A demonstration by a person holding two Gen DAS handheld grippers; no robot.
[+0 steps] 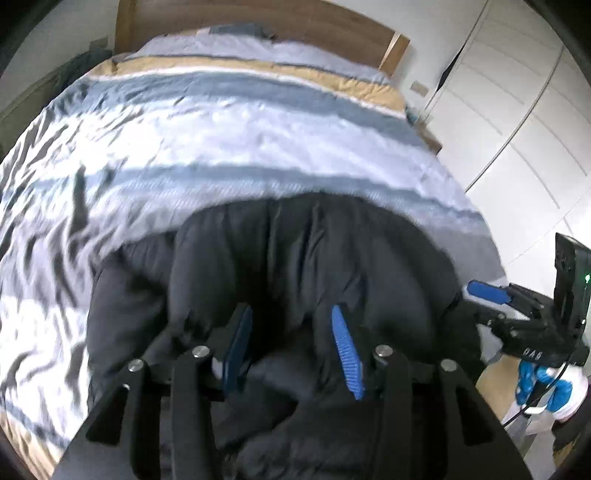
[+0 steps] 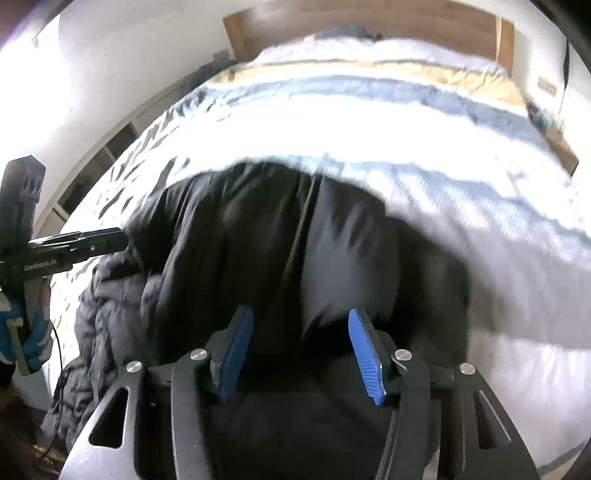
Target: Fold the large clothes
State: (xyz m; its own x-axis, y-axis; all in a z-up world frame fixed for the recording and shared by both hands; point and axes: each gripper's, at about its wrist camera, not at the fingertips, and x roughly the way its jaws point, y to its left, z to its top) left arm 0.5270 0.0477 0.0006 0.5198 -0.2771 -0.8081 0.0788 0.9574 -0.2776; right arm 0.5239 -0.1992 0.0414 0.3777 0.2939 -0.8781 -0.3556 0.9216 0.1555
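Observation:
A large black puffy jacket [image 1: 295,258] lies bunched at the near end of the bed, also in the right wrist view [image 2: 277,240]. My left gripper [image 1: 291,314] is open, its blue pads just above the jacket's near edge with fabric under them. My right gripper [image 2: 301,317] is open over the same jacket, further right. The right gripper shows in the left wrist view [image 1: 487,291] at the jacket's right edge. The left gripper shows in the right wrist view [image 2: 92,240] at the jacket's left edge.
The bed has a striped blue, white and tan duvet [image 1: 221,140] and a wooden headboard [image 1: 258,22]. White wardrobe doors [image 1: 517,110] stand to the right. A grey quilted garment [image 2: 103,332] hangs off the bed's left near corner. Shelves [image 2: 99,162] line the left wall.

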